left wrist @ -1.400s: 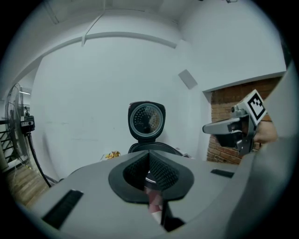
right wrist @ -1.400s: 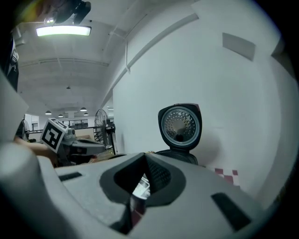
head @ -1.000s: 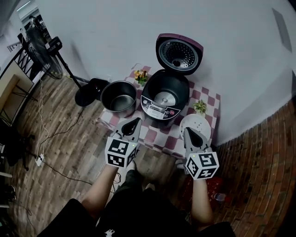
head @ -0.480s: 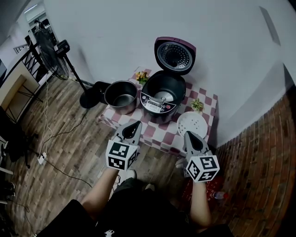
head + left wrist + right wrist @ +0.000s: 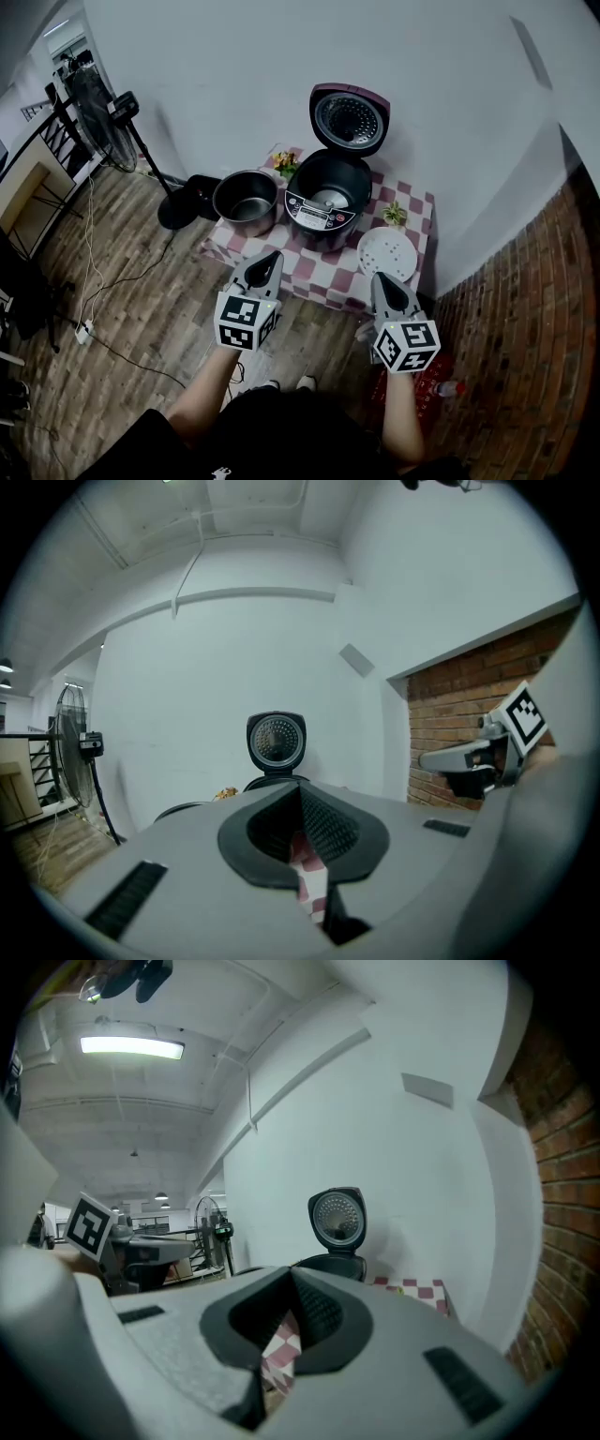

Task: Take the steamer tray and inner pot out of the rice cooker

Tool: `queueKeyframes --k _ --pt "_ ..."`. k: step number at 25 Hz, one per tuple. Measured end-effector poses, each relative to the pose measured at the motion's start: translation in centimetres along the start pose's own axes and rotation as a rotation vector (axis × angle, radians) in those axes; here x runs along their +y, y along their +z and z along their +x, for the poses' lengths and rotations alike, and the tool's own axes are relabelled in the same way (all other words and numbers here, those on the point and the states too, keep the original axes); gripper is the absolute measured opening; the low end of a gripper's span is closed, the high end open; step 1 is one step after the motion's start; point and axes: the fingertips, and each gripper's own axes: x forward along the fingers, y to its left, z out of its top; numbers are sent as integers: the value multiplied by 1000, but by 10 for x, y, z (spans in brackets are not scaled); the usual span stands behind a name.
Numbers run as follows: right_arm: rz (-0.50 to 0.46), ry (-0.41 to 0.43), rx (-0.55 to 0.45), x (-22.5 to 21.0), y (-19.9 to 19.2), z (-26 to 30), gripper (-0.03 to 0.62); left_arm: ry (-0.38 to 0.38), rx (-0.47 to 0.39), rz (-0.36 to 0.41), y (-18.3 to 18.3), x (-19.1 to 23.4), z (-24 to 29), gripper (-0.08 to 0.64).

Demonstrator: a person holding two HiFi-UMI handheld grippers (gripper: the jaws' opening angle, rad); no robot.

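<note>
The black rice cooker (image 5: 328, 195) stands on the small checkered table (image 5: 323, 267) with its lid (image 5: 349, 118) raised. The metal inner pot (image 5: 245, 199) sits on the table to the cooker's left. The white perforated steamer tray (image 5: 388, 252) lies on the table to its right. My left gripper (image 5: 265, 265) and right gripper (image 5: 387, 288) hover in front of the table's near edge, both shut and empty. In the left gripper view the cooker (image 5: 276, 745) shows beyond the closed jaws. The right gripper view shows the cooker (image 5: 336, 1232) too.
Two small potted plants (image 5: 286, 161) (image 5: 394, 215) stand on the table beside the cooker. A standing fan (image 5: 120, 122) with a round black base (image 5: 183, 202) is at the left by the wall. Cables cross the wooden floor (image 5: 112, 300). A brick wall (image 5: 525, 309) runs along the right.
Both grippers have drawn back from the table towards me, and the table with the cooker now lies farther away in the head view.
</note>
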Motion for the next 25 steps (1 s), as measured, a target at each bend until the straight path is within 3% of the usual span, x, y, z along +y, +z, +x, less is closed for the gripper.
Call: queueKeyframes --k 11,25 --pt "12 -139 -67 26 16 -26 2 1 -47 -2 -2 48 -45 2" --pt "-14 -209 -95 61 22 -43 2 -54 -88 7 4 68 -67 2"
